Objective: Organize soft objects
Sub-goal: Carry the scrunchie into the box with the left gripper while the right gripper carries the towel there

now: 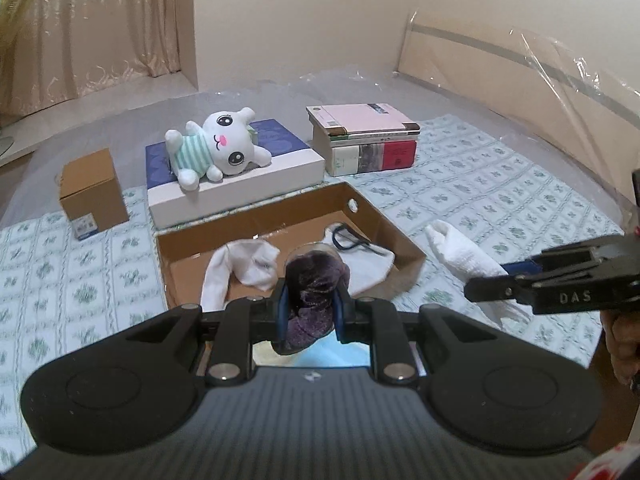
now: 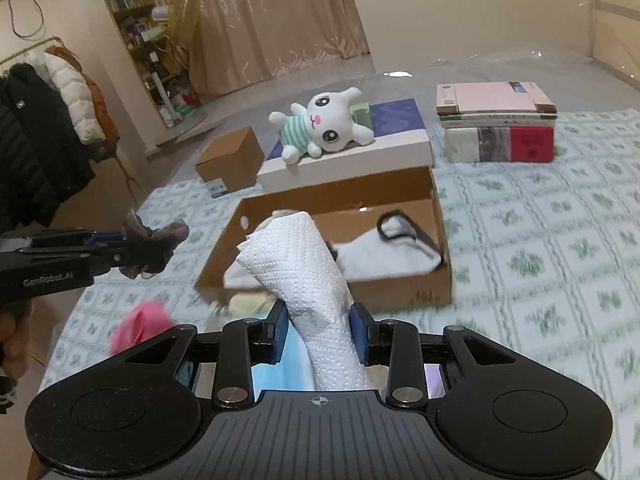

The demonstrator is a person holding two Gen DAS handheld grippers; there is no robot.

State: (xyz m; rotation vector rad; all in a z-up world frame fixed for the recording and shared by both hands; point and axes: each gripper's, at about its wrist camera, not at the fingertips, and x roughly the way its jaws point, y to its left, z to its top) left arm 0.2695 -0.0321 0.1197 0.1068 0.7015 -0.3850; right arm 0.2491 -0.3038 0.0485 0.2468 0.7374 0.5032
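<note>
My left gripper is shut on a dark purple fuzzy cloth, held in front of an open cardboard box. In the box lie a white sock-like cloth and a white cloth with a dark strap. My right gripper is shut on a white dotted towel roll, which sticks up before the same box. In the right wrist view, the left gripper shows at the left with the purple cloth. The right gripper and its towel show at the left wrist view's right edge.
A white plush bunny lies on a white and blue box behind the carton. A book stack stands at the back right, a small cardboard box at the back left. A pink soft item lies near the front left of the patterned bedsheet.
</note>
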